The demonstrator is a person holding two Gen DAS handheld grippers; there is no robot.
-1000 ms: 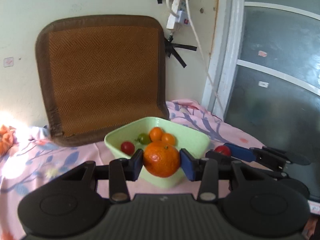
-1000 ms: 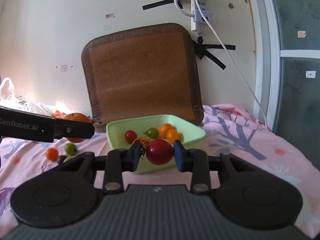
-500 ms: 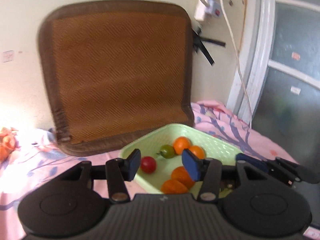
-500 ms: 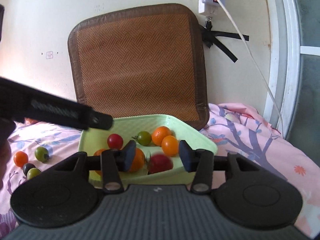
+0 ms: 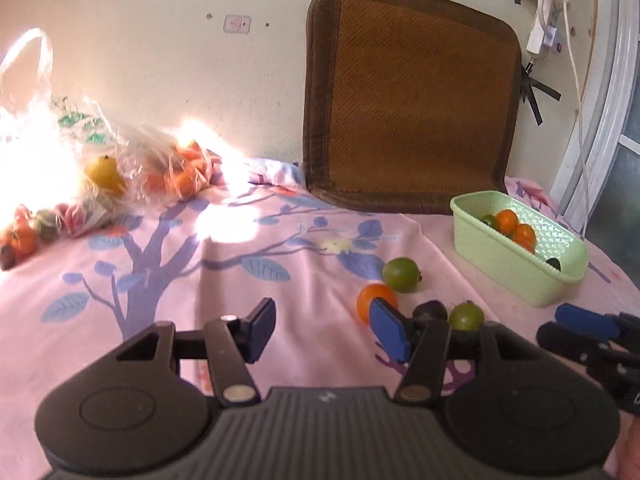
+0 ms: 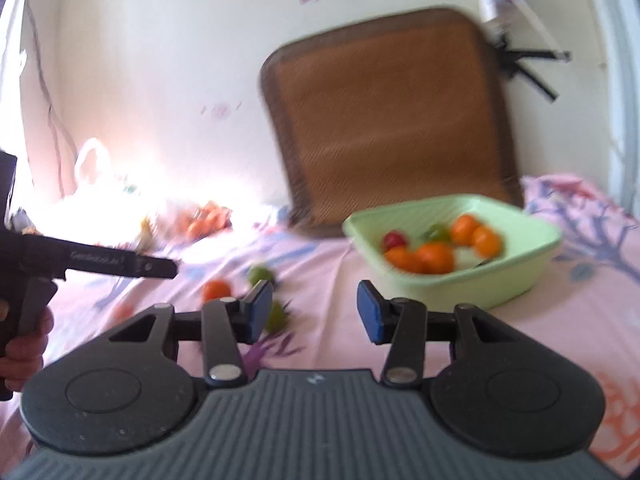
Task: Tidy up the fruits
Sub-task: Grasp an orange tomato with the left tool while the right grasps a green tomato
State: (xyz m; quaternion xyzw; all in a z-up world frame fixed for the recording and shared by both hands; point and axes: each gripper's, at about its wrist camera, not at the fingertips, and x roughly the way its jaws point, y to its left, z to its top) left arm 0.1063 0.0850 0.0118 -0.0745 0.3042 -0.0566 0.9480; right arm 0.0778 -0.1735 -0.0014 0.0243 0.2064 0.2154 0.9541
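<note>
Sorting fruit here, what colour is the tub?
Pale green tub, clearest in the left wrist view.

A pale green basket [image 5: 516, 276] holds orange [image 5: 507, 220], red [image 6: 394, 239] and green fruits [image 6: 438, 233] on a pink bedsheet [image 5: 200, 288] printed with blue-violet branches and leaves. Loose on the sheet lie a green tomato [image 5: 401, 274], an orange tomato [image 5: 370, 298], a near-black one [image 5: 430, 311] and another green one [image 5: 466, 316]. A brown-bordered mat [image 5: 412, 100] with tan herringbone weave leans on the cream wall [image 5: 160, 40]. Blue pads [image 5: 386, 330] tip the black left hand-held gripper [image 5: 322, 332].
</note>
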